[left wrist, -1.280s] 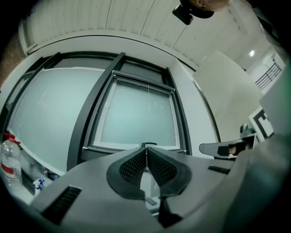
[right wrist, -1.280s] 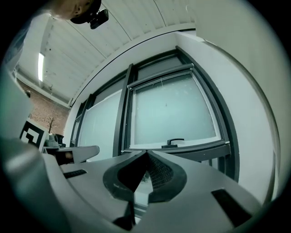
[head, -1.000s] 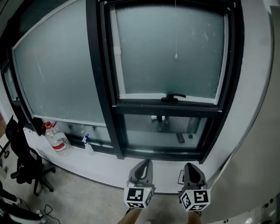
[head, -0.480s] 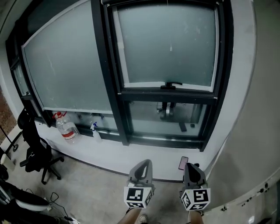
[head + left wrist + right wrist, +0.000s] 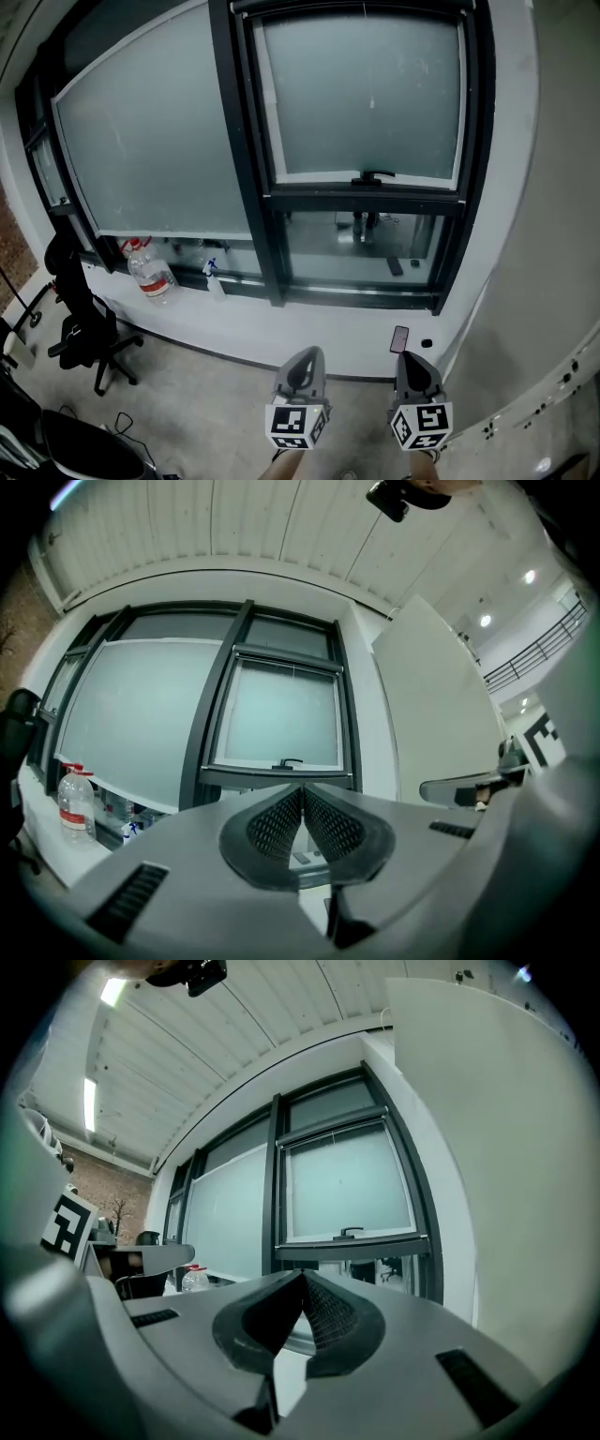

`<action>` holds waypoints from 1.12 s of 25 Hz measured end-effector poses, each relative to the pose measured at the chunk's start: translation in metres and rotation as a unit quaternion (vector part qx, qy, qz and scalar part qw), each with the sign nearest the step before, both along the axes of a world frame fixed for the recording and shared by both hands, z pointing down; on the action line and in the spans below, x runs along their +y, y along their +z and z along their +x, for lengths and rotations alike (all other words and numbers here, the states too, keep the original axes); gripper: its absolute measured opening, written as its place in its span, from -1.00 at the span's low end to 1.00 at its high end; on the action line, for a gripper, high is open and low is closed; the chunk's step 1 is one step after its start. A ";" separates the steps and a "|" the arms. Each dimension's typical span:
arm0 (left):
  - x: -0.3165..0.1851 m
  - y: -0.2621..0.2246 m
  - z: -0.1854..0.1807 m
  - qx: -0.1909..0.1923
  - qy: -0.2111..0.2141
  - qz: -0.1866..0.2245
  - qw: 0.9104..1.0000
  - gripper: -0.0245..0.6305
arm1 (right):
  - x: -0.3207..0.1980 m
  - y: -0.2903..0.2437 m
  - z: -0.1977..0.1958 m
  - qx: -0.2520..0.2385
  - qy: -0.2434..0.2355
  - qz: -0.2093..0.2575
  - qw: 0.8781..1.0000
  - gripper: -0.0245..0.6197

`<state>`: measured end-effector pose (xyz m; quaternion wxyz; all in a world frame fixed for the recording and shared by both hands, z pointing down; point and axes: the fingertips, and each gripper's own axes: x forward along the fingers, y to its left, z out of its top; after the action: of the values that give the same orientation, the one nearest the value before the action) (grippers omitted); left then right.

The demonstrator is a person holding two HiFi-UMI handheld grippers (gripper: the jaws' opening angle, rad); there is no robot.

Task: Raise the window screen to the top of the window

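The window (image 5: 246, 159) is running off the top of the head view, so its upper edge is not showing there. The window screen (image 5: 366, 94) is lying as a frosted sheet over the upper part of the right-hand sash. Its bottom bar, with a dark handle (image 5: 373, 176), is sitting low, leaving a clear strip of glass beneath. Whatever is standing behind that strip is too small and dim to name. An office chair (image 5: 80, 328) at the left is being cut off by the frame edge. The person's hands are falling below the picture, with only the grippers and their marker cubes showing.

Both grippers are being held side by side, low in the head view. They are pointing roughly level toward the window, well apart from it and touching nothing. The left gripper (image 5: 307, 356) is keeping its jaws closed tip to tip with nothing between them. The right gripper (image 5: 410, 358) is doing the same.

On the white sill (image 5: 281, 323) the head view is showing a water bottle (image 5: 150, 274) with a red cap and a small spray bottle (image 5: 215, 279). A dark phone (image 5: 399, 338) is lying near the right gripper. The two gripper views are looking upward instead. They are taking in the window's top panes, the ribbed ceiling and its lights, and each is catching the other gripper at its edge. The phone is showing in neither gripper view.
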<state>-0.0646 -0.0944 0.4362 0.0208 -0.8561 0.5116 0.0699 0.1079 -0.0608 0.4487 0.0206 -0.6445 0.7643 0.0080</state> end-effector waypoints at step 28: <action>0.307 -0.003 -0.089 0.036 -0.004 0.015 0.999 -0.89 | 0.327 -0.006 -0.103 0.013 -0.007 0.031 0.999 -0.90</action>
<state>-0.1533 0.2122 0.4337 0.0155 -0.8505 0.5143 0.1086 0.0050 0.2665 0.4425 0.0307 -0.6379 0.7684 0.0398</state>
